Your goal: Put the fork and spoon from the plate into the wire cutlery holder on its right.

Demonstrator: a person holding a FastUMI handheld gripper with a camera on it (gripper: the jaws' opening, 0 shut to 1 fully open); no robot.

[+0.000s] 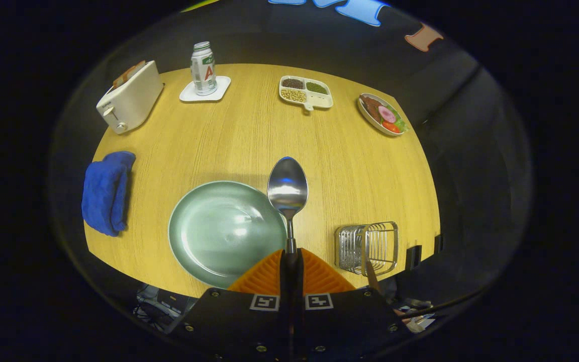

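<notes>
My gripper (290, 261) has both fingers closed tight on the handle of the spoon (288, 188), which stands out ahead of them, bowl foremost, raised above the wooden table (249, 136). The spoon's bowl overlaps the right rim of the green plate (219, 231), which lies bare. The wire cutlery holder (367, 247) sits to the right of the plate, near the table's front edge; the fork (370, 269) rests in it, handle leaning out towards me. Beyond: a toaster (129, 98), a can (203, 69) on a white coaster (205, 90), a divided dish (305, 92), a food plate (381, 114). A blue cloth (106, 192) lies left of the plate.
</notes>
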